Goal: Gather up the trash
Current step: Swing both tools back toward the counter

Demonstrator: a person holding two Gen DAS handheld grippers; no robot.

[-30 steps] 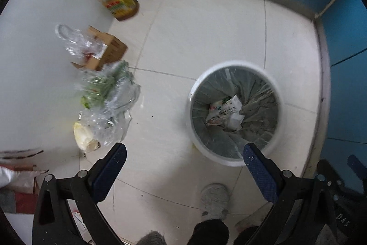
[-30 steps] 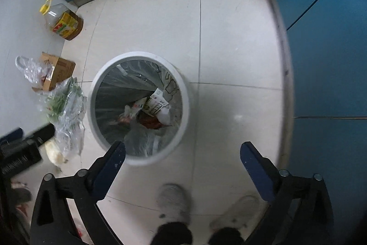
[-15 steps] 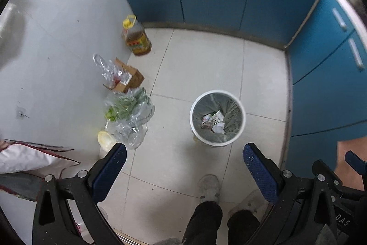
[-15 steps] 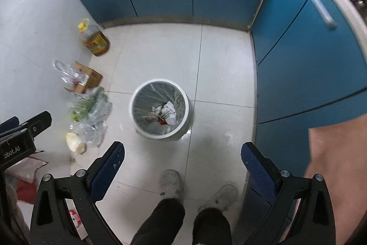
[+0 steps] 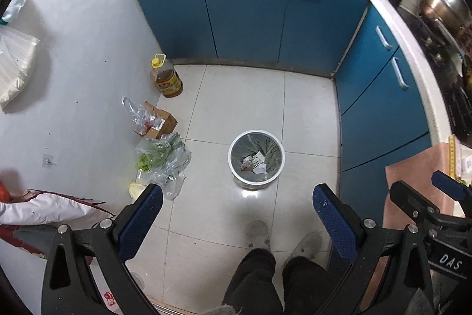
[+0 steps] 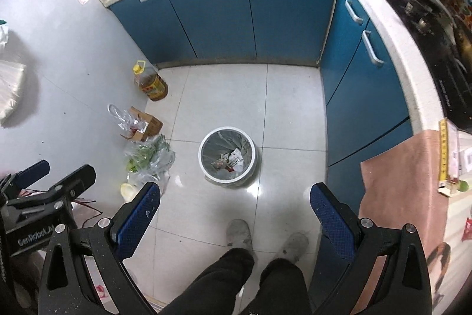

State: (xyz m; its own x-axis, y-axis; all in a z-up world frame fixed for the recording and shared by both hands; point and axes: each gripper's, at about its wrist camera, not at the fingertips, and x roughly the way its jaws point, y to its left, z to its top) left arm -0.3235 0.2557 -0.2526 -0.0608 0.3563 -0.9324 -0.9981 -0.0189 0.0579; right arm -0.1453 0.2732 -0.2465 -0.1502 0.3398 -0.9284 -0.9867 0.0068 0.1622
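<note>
A white round bin [image 5: 256, 157] [image 6: 227, 157] lined with a grey bag stands on the tiled floor, with crumpled wrappers [image 5: 255, 162] [image 6: 231, 161] inside. Both grippers hang high above the floor. My left gripper [image 5: 237, 204] is open and empty, its blue pads wide apart. My right gripper [image 6: 234, 201] is likewise open and empty. Each gripper also shows at the edge of the other's view. A person's dark trouser legs and pale shoes [image 5: 258, 235] stand just in front of the bin.
Along the left wall lie a clear bag of greens [image 5: 160, 158], a small cardboard box [image 5: 160, 123] and an oil bottle [image 5: 165, 77]. Blue cabinets [image 5: 247, 19] run along the back and right, under a cluttered counter. A pink cloth [image 6: 407, 185] hangs at the right.
Both grippers have risen far from the bin, which now looks small and distant. The cabinets, counter and the person's legs have come into view. Jaws stayed open.
</note>
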